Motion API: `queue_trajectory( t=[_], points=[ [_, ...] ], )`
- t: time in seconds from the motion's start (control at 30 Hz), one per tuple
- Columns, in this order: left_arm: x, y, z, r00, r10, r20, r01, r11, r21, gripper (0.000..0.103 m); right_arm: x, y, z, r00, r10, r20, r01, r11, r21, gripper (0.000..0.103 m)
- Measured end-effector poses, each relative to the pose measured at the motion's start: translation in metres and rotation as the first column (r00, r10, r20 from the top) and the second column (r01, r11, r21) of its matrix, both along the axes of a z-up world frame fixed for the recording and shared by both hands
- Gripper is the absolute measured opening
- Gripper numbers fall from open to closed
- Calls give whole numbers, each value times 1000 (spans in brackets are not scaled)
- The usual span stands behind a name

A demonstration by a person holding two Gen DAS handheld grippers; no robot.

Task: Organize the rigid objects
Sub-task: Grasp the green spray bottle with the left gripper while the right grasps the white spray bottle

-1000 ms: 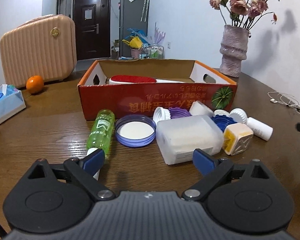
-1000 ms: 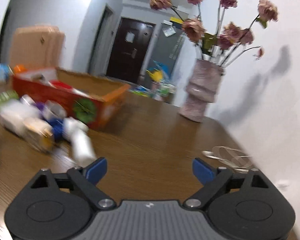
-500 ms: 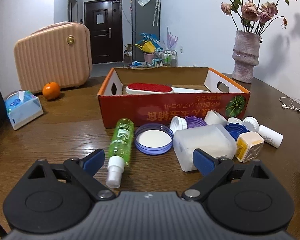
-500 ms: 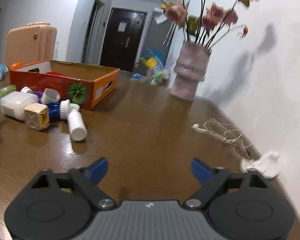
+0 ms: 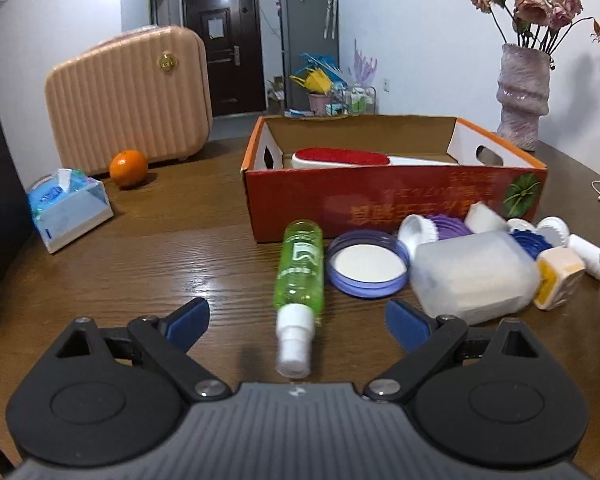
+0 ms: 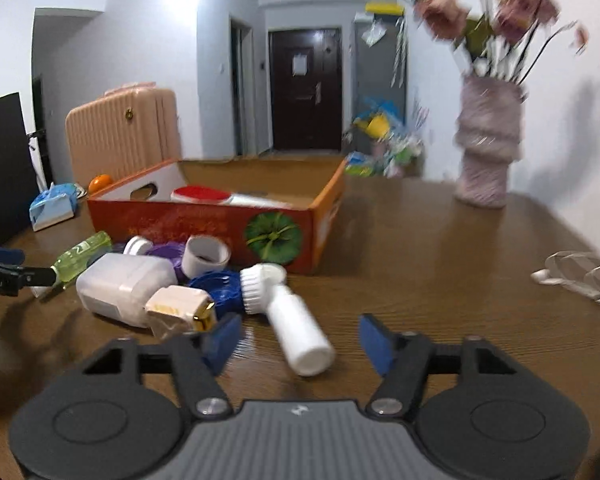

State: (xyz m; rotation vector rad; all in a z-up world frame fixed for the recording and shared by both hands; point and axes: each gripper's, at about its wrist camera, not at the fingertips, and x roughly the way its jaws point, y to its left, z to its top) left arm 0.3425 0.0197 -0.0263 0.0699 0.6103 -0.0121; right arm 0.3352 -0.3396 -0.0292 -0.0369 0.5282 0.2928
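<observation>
Left claw [image 5: 296,322] spread wide, nothing pinched; green spray bottle [image 5: 300,264] lies on the surface [image 5: 160,264] between its tips, nozzle toward cam, not touched. Right claw [image 6: 300,340] half spread, jaws have just been closing; white bottle [image 6: 290,320] lies between the tips, pads not on it yet.

Clutter at 12 o'clock of both claws, in front of the red cardboard box [image 5: 380,200]: purple-rimmed lid [image 5: 366,264], frosted plastic container [image 5: 472,276] just at 3 o'clock of it, blue cap [image 6: 216,284], cream/gold square bottle [image 6: 180,308], purple cap, small white caps, all bunched & touching. Red-topped brush [image 5: 340,158] inside box.

Farther out: orange [image 5: 128,168], tissue pack [image 5: 66,208] at 10 o'clock, pink case [image 5: 128,96] behind, vase w/ dried flowers [image 5: 522,92] at 2 o'clock, white cable [image 6: 580,276] at 3 o'clock.
</observation>
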Motion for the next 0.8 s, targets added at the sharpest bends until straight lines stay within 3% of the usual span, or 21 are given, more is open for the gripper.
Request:
queue_trajectory(
  t=[0.07, 0.2, 0.3, 0.33, 0.4, 0.63, 0.8],
  points=[
    [14, 5, -4, 1000, -7, -18, 7, 1000, 8, 95, 17, 9, -7, 999, 17, -46, -17, 1000, 15, 49],
    [43, 7, -12, 996, -63, -66, 62, 998, -11, 76, 48, 25, -18, 992, 17, -122, -19, 1000, -13, 43],
    [62, 10, -17, 993, -73, -95, 69, 996, -49, 64, 68, 36, -24, 984, 27, -174, -37, 998, -56, 32],
    [64, 11, -16, 992, -77, -95, 73, 996, -52, 46, 73, 38, -25, 983, 31, -180, -43, 997, -62, 29],
    [63, 13, -14, 991, -93, -98, 87, 994, -59, 32, 79, 42, -25, 982, 24, -185, -37, 997, -65, 27],
    [16, 5, -12, 990, -82, -114, 76, 995, -60, 31, 44, 38, -19, 982, 3, -186, -21, 995, -94, 27],
    [-18, -14, -11, 985, -121, -121, 113, 991, -66, 31, 7, 35, -17, 982, -14, -186, 8, 999, -36, 27]
  ],
)
